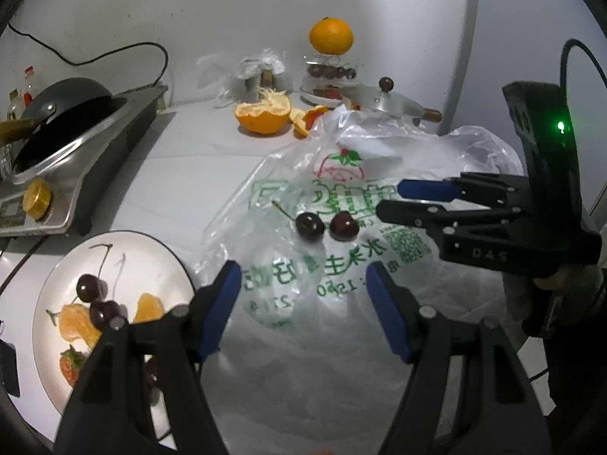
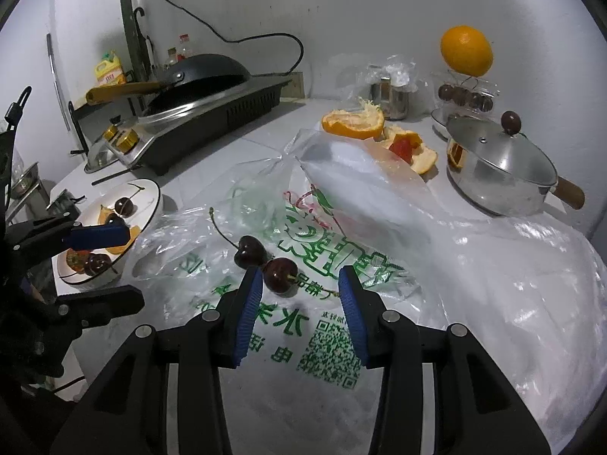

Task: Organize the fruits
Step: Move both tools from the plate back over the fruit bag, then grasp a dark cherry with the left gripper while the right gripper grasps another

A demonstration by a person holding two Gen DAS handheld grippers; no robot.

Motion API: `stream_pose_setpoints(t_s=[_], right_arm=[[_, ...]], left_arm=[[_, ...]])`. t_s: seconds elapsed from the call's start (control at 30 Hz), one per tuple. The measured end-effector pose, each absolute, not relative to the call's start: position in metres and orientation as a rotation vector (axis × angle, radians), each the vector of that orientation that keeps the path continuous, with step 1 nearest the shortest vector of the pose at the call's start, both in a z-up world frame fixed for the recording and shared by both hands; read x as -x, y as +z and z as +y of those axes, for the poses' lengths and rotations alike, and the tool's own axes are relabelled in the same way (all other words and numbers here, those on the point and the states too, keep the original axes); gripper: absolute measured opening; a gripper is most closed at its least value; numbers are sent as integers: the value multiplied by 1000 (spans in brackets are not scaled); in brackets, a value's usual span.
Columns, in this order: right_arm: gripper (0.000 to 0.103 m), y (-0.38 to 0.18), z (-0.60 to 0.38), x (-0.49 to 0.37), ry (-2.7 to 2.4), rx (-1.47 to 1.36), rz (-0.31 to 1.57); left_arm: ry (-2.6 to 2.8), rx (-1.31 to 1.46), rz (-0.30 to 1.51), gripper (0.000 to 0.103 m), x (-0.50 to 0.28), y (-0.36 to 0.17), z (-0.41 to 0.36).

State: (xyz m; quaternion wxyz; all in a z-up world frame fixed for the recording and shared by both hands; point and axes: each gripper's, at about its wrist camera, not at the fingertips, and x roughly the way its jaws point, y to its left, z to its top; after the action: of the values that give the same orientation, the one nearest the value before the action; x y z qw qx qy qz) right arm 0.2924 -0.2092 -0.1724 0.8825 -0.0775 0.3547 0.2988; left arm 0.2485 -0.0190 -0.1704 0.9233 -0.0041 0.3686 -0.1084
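Observation:
Two dark cherries (image 1: 310, 226) (image 1: 344, 225) lie side by side on a clear printed plastic bag (image 1: 341, 174). My left gripper (image 1: 303, 267) hangs open a little short of them, with nothing between its pads. To its left is a white plate (image 1: 125, 235) holding cherries, orange segments and a strawberry. In the right wrist view, my right gripper (image 2: 300, 273) is open. The nearer cherry (image 2: 280, 276) sits just at its tips, close to the left pad and not pressed. The stemmed cherry (image 2: 249, 251) lies just beyond. The left gripper (image 2: 134, 267) hovers by the plate (image 2: 148, 193).
A cooker with a black wok (image 2: 205, 76) stands at the back left. A steel lidded pot (image 2: 497, 174) sits at the right, with orange peel (image 2: 353, 121) behind the bag. A whole orange (image 2: 466, 51) tops a wire stand. The bag (image 2: 493, 265) spreads across the counter.

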Motion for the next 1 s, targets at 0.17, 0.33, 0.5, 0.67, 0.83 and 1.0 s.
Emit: stream_pose_setpoints(t_s=[0.17, 0.33, 0.5, 0.67, 0.83, 1.0], right_arm=[[44, -178, -200, -300, 623, 187, 759], [44, -183, -190, -306, 626, 200, 780], [44, -190, -179, -313, 635, 216, 816], [44, -198, -168, -317, 622, 268, 841], [32, -204, -161, -316, 634, 305, 854], [29, -200, -163, -311, 638, 312, 830]], left_arm=[[-225, 21, 760, 70, -253, -174, -15], [-225, 38, 761, 70, -254, -177, -13], [-226, 51, 758, 70, -253, -178, -9], [-230, 54, 758, 70, -251, -179, -8], [-225, 57, 755, 70, -250, -178, -8], [-222, 50, 755, 70, -248, -177, -11]])
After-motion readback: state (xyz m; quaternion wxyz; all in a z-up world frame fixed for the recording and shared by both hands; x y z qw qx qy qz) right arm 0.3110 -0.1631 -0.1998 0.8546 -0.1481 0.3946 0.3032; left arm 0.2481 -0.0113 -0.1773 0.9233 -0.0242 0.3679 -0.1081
